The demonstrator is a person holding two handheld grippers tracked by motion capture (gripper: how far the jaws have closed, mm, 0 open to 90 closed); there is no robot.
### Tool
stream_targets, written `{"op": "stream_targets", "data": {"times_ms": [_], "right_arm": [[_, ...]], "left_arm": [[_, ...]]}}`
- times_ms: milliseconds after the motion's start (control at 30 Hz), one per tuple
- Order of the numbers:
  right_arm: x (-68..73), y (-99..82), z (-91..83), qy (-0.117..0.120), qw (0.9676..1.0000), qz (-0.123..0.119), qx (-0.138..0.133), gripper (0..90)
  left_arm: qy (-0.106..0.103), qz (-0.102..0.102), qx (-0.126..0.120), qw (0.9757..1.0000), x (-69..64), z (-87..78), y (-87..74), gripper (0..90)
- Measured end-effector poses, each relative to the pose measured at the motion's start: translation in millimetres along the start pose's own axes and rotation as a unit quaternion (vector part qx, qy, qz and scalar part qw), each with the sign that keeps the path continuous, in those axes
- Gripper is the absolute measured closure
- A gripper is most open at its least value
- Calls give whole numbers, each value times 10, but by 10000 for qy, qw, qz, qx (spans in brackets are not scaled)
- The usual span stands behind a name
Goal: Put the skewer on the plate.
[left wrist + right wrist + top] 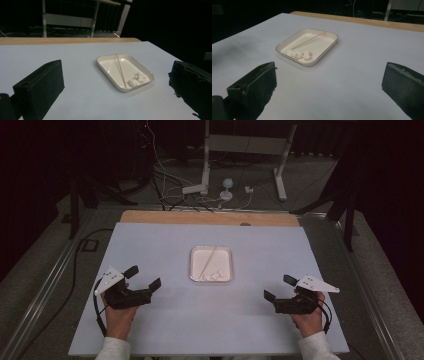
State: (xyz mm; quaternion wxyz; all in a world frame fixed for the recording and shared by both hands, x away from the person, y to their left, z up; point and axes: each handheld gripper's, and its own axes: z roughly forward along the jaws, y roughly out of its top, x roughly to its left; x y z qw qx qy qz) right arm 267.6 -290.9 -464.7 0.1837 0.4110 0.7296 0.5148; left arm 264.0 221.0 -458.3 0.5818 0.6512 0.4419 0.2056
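Observation:
A white rectangular tray (227,257) sits at the middle of the pale table. Inside it lie a thin wooden stick (208,260) and a few small white lumps (214,275) at its near edge. The same tray (107,71) with its stick (120,70) and lumps (137,78) appears ahead of the left gripper's jaws, and the tray (329,46) with stick (308,41) and lumps (298,55) ahead of the right's. My left gripper (145,276) rests open at the front left, empty. My right gripper (280,288) rests open at the front right, empty. Both point toward the tray from a distance.
The table (150,245) is covered in pale sheet, with a wooden strip (200,217) along its far edge. Beyond it stand white stand legs (205,165), cables (170,190) and a small white lamp-like object (227,187) on the floor. Metal rails run along both table sides.

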Motion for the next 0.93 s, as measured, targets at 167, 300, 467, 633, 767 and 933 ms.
{"op": "stream_targets", "data": {"times_ms": [167,300,467,633,767,933], "right_arm": [[-32,-35,-4,-17,10000,53,-46,0],[-65,-67,-8,-52,9999,86,-47,0],[-99,-89,-40,-144,9998,111,-74,0],[-125,-107,-54,-208,9996,142,-82,0],[-134,-114,-57,-211,9996,155,-81,0],[-138,-130,-45,-196,9997,153,-30,0]], "left_arm": [[114,-16,-78,9999,61,-87,-23,6],[194,-53,-158,9997,107,-149,-37,6],[253,-85,-240,9994,140,-211,-42,6],[305,-47,-194,9993,141,-227,-82,6],[338,-77,-225,9991,146,-233,-84,6],[384,-95,-205,9990,156,-240,-82,6]]}}
